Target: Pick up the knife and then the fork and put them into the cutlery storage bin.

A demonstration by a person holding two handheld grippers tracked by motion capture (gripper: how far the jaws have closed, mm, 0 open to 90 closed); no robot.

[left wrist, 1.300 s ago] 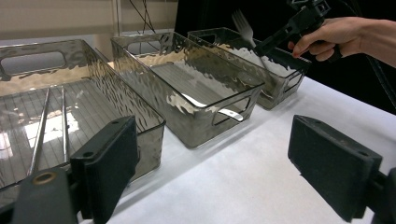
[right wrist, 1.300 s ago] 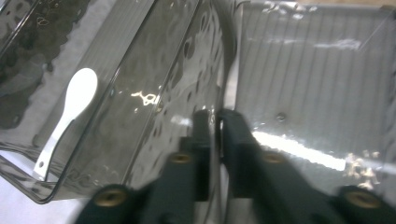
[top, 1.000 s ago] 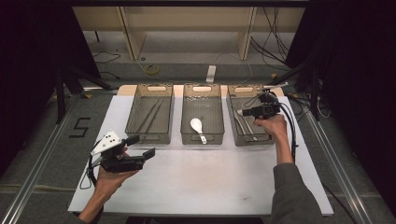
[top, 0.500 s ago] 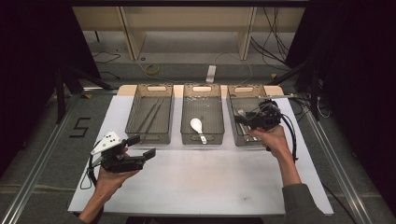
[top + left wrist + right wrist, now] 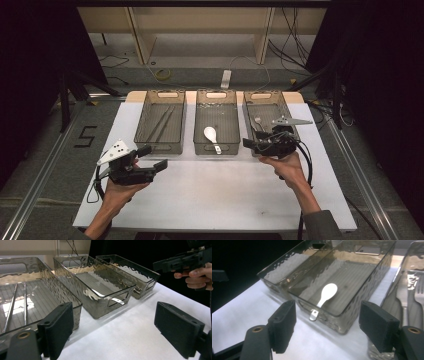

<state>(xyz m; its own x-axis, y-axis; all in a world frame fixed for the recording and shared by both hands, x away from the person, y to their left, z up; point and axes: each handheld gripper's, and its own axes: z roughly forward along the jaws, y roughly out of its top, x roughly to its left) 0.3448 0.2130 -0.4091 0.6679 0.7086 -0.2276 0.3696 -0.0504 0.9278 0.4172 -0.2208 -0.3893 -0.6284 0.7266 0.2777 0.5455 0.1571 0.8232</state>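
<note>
Fork (image 5: pixel 419 296) in right tray (image 5: pixel 274 101) cut off at frame edge, glare-washed. Right gripper (image 5: pixel 248 143) jaws just opened, nothing between them, over that tray's near end. Left gripper (image 5: pixel 159 165) released, empty.

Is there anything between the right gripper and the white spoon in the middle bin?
Yes: the near wall of the middle bin stands between the open, empty right gripper and the white spoon. From above, nothing visible blocks it.
</note>
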